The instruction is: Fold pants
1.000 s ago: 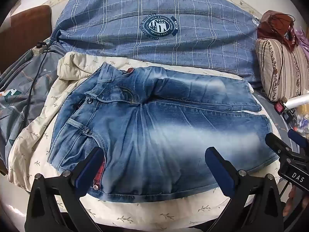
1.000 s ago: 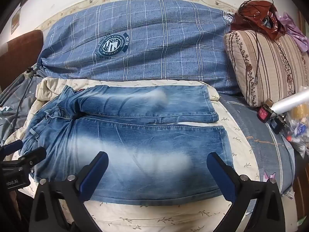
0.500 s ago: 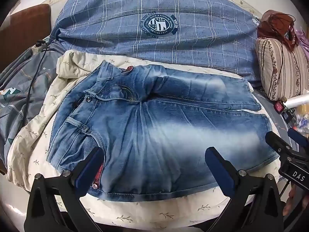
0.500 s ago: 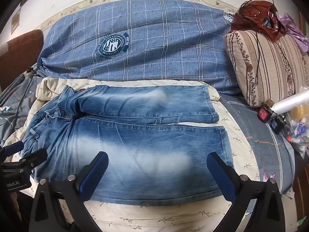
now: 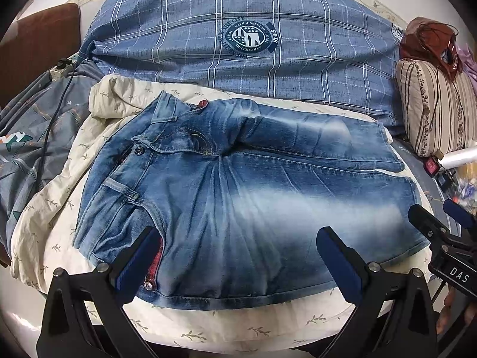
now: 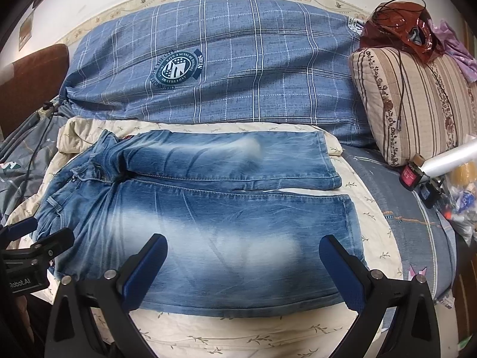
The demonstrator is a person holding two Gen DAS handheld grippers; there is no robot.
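1. Little is changed since the earlier frames: the jeans [image 5: 244, 197] are seen slightly lower in the left wrist view, while the right wrist view is matched almost exactly.
2. The faded blue jeans [image 6: 208, 223] are laid flat on a cream leaf-print quilt [image 5: 59, 185], waistband to the left and both legs stretched to the right, the far leg lying just beside the near one.
3. A red lining is shown at the near pocket opening, close to the left gripper's left finger.
4. The left gripper [image 5: 238, 259] is held above the near edge of the jeans with its blue-padded fingers spread wide; nothing is pinched.
5. The right gripper [image 6: 243, 265] is held over the near leg, likewise spread wide and empty.
6. Each gripper is seen at the edge of the other's view.
7. Behind the quilt a blue plaid pillow [image 6: 226, 59] with a round crest is propped against the wall.
8. To the right a striped floral cushion [image 6: 417, 104] is seen, with a reddish-brown plastic bag [image 6: 399, 29] on top of it.
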